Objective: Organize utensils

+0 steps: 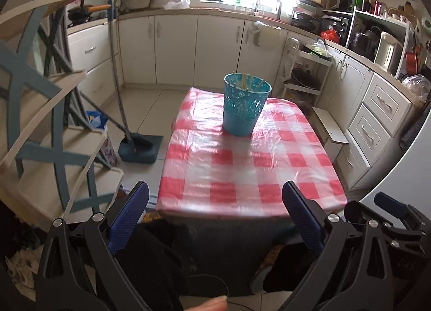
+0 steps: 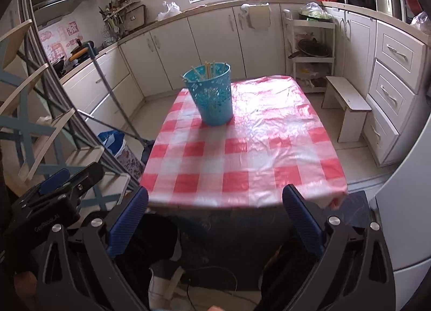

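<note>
Both grippers' fingers [image 1: 132, 216] [image 2: 301, 219] spread wide, empty, touching nothing.

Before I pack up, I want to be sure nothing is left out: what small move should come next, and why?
Probably just hold both grippers back. The chopsticks all stand in the teal cup, the checked tablecloth shows nothing else, and the left gripper and right gripper are open and empty.

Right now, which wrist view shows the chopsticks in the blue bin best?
The right wrist view: the chopsticks rise clearly above the blue bin. The left wrist view shows them mostly inside the rim, against the bin's inner wall.
</note>
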### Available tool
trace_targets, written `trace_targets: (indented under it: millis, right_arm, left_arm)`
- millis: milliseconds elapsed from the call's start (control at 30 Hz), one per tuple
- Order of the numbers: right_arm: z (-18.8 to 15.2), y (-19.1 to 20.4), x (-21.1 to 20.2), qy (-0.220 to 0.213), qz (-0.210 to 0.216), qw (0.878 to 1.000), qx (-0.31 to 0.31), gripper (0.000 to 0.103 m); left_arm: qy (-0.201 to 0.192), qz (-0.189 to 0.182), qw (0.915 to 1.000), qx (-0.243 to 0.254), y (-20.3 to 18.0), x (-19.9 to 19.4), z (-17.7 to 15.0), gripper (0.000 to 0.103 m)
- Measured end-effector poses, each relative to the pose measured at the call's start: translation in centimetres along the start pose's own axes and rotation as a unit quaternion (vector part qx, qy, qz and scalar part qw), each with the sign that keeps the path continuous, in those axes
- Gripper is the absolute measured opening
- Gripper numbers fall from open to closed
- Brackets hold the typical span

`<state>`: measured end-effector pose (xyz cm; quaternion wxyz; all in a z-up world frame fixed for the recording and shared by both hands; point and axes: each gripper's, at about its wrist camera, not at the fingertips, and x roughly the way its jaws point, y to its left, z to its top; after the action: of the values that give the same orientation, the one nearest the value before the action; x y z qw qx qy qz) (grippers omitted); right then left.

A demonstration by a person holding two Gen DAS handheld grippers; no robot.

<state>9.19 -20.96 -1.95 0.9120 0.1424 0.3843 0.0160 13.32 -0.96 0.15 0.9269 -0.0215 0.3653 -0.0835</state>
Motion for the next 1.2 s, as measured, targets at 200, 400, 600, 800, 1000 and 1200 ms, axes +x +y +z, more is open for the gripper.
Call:
trace_targets:
  millis: [200, 400, 600, 800, 1000, 1200]
  right_arm:
    - [-5.1, 1.7, -4.5, -0.025, -0.012, 0.999, 0.026, 0.095]
    - [-9.7, 2.5, -6.0, -0.028, -0.009, 0.999, 0.036, 0.095]
    - [-10.9, 2.8, -7.2, -0.042, -0.015, 0.998, 0.033, 0.095]
    - [-12.0, 3.5, -7.8, -0.051, -0.016, 0.998, 0.015, 0.096]
    - [-12.6, 3.7, -7.7, -0.044, -0.009, 0.999, 0.012, 0.095]
    - [-13.0, 4.2, -7.9, -0.043, -0.011, 0.999, 0.004, 0.096]
  left_arm:
    - [-0.021, 0.041, 0.9983, 0.035, -0.5, -4.0, -3.2, 0.095]
    - [-0.024, 0.046, 0.9977, 0.044, -0.6, -7.0, -7.0, 0.095]
    - [-0.019, 0.037, 0.9984, 0.037, -0.1, -8.3, -8.4, 0.095]
    - [-0.027, 0.074, 0.9956, 0.051, -0.4, -8.9, -8.9, 0.095]
    - [-0.028, 0.073, 0.9962, 0.038, 0.2, -9.3, -9.0, 0.095]
    - [-0.026, 0.067, 0.997, 0.029, 0.6, -9.3, -9.0, 0.095]
